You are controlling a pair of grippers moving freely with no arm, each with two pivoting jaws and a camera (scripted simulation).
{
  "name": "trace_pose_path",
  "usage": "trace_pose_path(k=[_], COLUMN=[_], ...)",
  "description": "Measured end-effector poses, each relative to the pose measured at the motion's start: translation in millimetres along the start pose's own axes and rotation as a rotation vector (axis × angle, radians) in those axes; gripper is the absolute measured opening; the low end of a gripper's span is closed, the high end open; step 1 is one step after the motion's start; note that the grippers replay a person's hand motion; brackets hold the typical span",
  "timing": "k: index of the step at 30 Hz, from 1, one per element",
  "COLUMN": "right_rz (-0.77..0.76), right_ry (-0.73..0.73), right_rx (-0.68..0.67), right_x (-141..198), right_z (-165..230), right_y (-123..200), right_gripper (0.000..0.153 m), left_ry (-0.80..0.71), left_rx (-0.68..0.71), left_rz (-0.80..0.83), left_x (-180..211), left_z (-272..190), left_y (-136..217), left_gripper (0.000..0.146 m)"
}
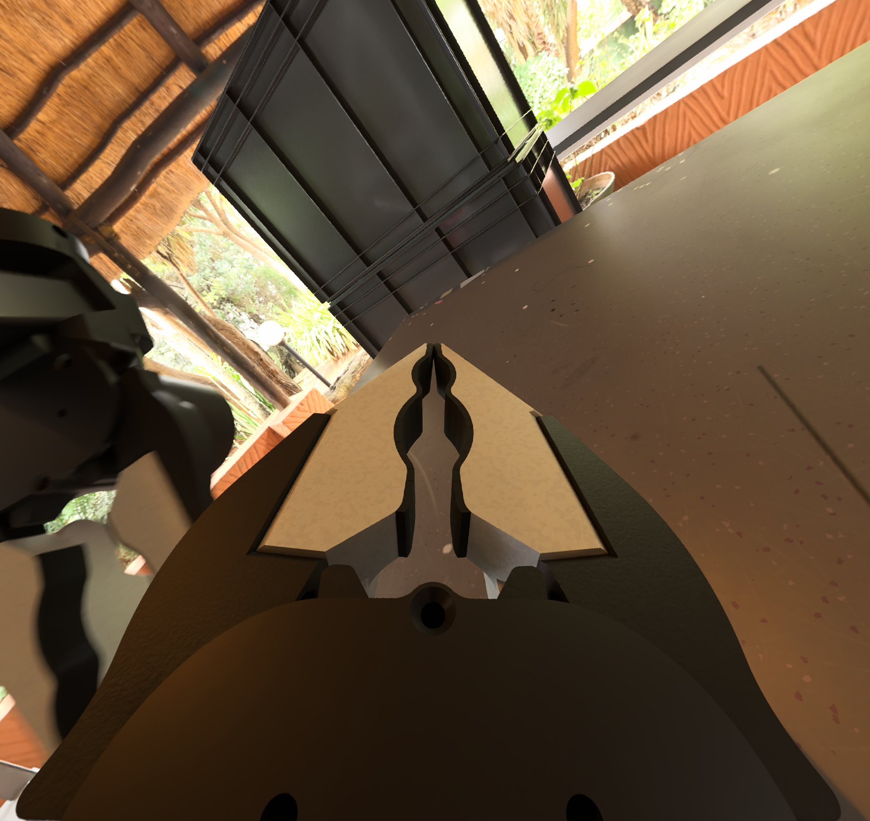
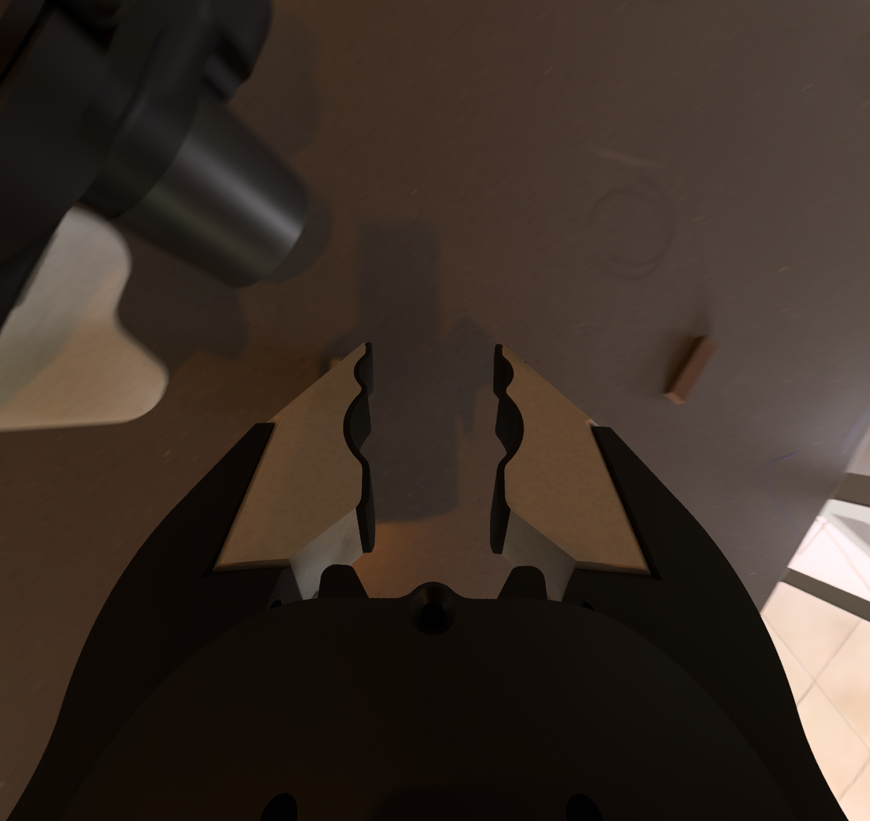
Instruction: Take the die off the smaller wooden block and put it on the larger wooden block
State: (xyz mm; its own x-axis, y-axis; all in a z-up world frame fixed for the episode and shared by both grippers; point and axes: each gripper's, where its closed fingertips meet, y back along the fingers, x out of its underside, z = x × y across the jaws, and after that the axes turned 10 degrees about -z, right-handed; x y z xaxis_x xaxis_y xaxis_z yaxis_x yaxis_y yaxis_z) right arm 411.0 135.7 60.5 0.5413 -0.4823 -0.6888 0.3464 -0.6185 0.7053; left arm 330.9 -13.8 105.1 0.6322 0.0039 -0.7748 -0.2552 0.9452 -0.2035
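Right wrist view showed the grey table filling the frame, then the right gripper over it with jaws spread wide, empty. One small wooden block lay flat to its right; which block it was, unclear. Die not visible in either view. Left gripper had jaws nearly touching, holding nothing, near a dark crate. Die likely light, hard, slick: pinch opposite flat faces.

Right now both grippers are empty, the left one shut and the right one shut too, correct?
Not quite. The right gripper is open: the right wrist view shows a wide gap between its fingers. The left gripper is shut, and both are empty.
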Motion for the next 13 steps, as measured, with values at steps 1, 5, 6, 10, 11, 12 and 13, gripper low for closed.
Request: trace_pose_path(k=[1, 5, 6, 10, 11, 12, 13], right_rz=[-0.023, -0.113, -0.105, -0.018, -0.014, -0.011, -0.008], right_ry=[0.007, -0.004, -0.015, -0.064, -0.089, -0.114, -0.129], right_rx=[0.026, 0.109, 0.13, 0.254, 0.247, 0.234, 0.22], right_x=[-7, -31, -31, -16, -14, -12, -11], right_z=[-10, -43, -50, -73, -72, -71, -68], right_y=[-2, -20, -26, -46, -50, -54, -56], right_gripper=[0.052, 0.052, 0.051, 0.05, 0.05, 0.05, 0.049], left_ry=[-0.005, -0.033, -0.037, -0.037, -0.036, -0.033, -0.03], left_rx=[0.001, 0.011, 0.014, 0.017, 0.017, 0.016, 0.015], left_rz=[0.001, 0.011, 0.013, 0.022, 0.024, 0.027, 0.03], left_x=[0, 1, 1, 3, 4, 4, 5], left_z=[0, -3, -3, -4, -4, -4, -3], left_y=[0, 0, 0, -1, -1, -1, -1], left_gripper=[0.0, 0.0, 0.0, 0.0, 0.0, 0.0, 0.0])
